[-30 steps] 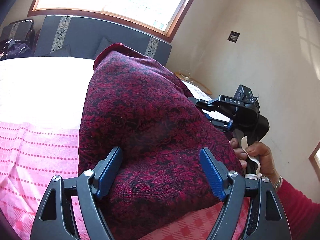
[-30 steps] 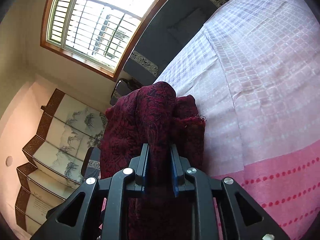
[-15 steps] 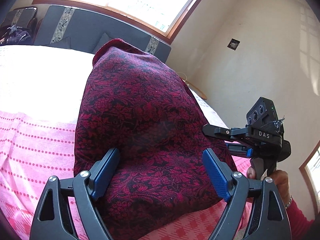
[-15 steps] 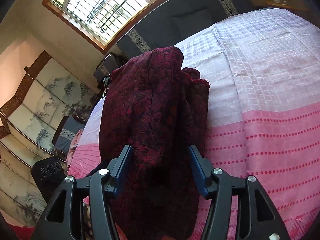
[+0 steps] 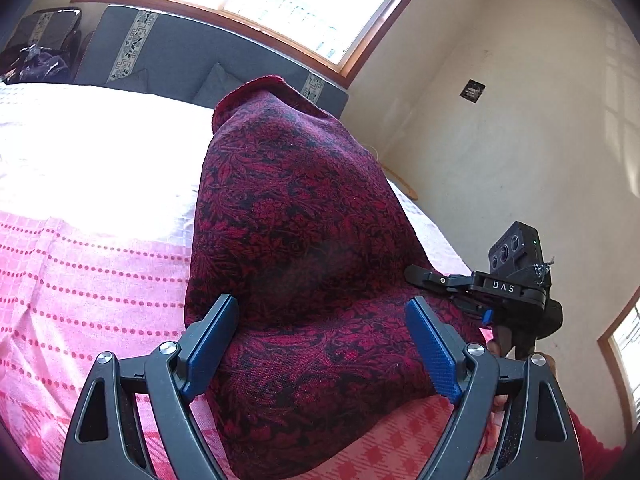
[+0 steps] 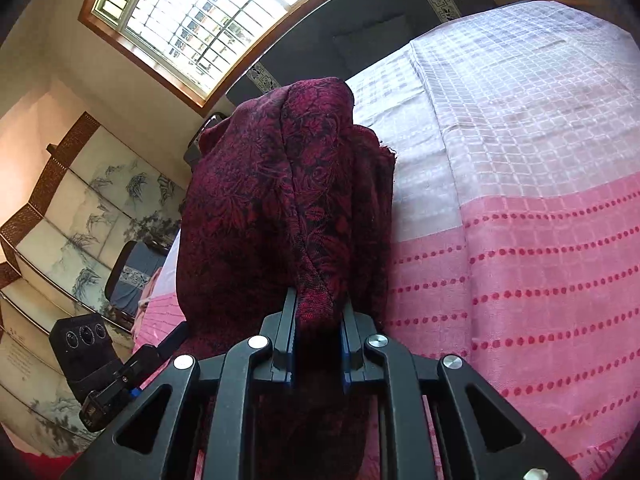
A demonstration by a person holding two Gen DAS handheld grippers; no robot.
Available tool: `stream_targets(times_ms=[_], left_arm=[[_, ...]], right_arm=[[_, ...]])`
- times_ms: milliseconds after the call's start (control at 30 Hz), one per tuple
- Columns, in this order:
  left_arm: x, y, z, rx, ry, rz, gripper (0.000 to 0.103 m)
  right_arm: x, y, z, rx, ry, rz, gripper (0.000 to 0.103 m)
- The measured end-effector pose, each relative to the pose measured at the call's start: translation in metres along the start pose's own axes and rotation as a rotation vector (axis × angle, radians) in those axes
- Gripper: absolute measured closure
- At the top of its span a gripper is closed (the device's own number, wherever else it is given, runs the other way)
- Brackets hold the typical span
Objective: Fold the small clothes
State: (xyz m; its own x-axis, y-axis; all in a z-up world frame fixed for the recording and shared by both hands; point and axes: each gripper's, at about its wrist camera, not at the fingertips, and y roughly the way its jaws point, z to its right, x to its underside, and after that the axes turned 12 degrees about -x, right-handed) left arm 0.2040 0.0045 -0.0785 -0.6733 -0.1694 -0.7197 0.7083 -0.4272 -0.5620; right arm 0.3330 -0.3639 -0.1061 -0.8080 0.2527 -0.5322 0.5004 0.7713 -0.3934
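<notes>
Pink-and-white bedspread [image 6: 520, 240] underlies my maroon floral cloth [image 5: 304, 248]. Left tongs [image 5: 320, 344] gape wide; right tongs [image 6: 318, 332], lettered "DAS", pinch a fold.

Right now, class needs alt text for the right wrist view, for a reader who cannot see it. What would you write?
The right tongs are shut on a bunched fold of dark red floral cloth, which rises in front of the camera. Behind it lies a pink and white checked bedspread, with a barred window and a painted folding screen beyond.
</notes>
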Motion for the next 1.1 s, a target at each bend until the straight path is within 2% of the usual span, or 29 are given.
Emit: stream_targets(times_ms=[167, 200, 300, 433, 667, 800, 933, 1100], left_arm=[[0.000, 0.003, -0.002, 0.005, -0.020, -0.012, 0.015], [0.000, 0.003, 0.000, -0.008, -0.016, -0.013, 0.015], [0.000, 0.005, 0.009, -0.076, 0.017, -0.018, 0.013], [0.001, 0.008, 0.021, -0.136, 0.073, -0.027, 0.009], [0.004, 0.012, 0.031, -0.206, 0.130, -0.037, 0.005], [0.004, 0.013, 0.031, -0.252, 0.132, -0.037, 0.000], [0.003, 0.015, 0.023, -0.282, 0.098, -0.052, 0.000], [0.002, 0.017, 0.001, -0.298, -0.001, -0.080, 0.000]], right_arm=[[0.004, 0.000, -0.009, 0.014, -0.044, 0.009, 0.083], [0.005, -0.001, -0.009, 0.009, -0.041, 0.014, 0.079], [0.006, -0.006, -0.014, 0.047, -0.060, 0.022, 0.055], [0.015, -0.005, -0.019, 0.100, -0.070, 0.007, 0.046], [0.026, 0.002, -0.016, 0.209, -0.076, -0.018, 0.047], [0.022, 0.006, -0.017, 0.229, -0.079, -0.019, 0.048], [0.025, 0.009, -0.027, 0.269, -0.106, -0.007, 0.045], [0.028, 0.014, -0.033, 0.310, -0.127, 0.007, 0.039]])
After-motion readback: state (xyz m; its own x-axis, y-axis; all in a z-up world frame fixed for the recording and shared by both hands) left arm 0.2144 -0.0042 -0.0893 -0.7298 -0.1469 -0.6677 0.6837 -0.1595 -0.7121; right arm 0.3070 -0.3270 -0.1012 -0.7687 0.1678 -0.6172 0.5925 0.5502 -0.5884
